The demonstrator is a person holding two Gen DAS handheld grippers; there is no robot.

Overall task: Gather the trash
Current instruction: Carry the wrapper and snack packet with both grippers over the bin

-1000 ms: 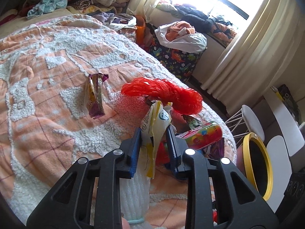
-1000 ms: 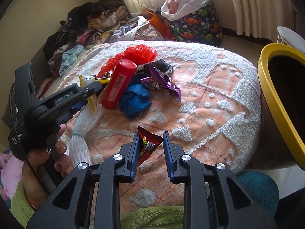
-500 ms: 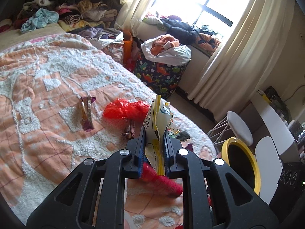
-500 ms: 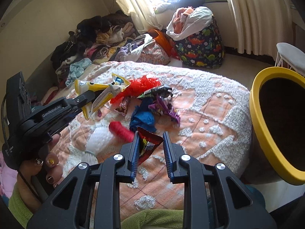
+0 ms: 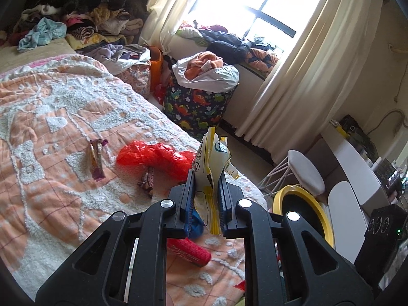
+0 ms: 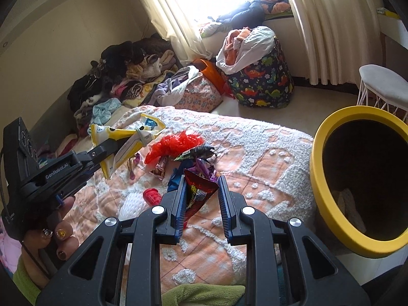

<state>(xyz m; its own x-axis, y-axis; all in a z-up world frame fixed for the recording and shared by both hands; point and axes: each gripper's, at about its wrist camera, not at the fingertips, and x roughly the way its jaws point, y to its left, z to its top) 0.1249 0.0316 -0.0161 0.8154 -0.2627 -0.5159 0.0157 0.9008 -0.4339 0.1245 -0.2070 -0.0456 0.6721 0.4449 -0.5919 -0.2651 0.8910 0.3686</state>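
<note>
Left wrist view: left gripper (image 5: 206, 199) clamped on a yellow-and-white wrapper (image 5: 210, 160), lifted clear above the bedspread (image 5: 51, 153). Right wrist view: right gripper (image 6: 200, 196) carrying a red snack packet (image 6: 197, 193), which lies against the left finger; jaws look fairly wide, so grip firmness hard to judge. Step in hand, apparently: carrying both pieces toward the yellow-rimmed bin (image 6: 316, 178), just beside the bed on the right. Next calls for swinging each tool over the bin mouth, then opening. More litter left on the bed: red plastic bag (image 5: 153, 154), red bottle (image 5: 190, 251), purple wrapper (image 5: 96, 162).
</note>
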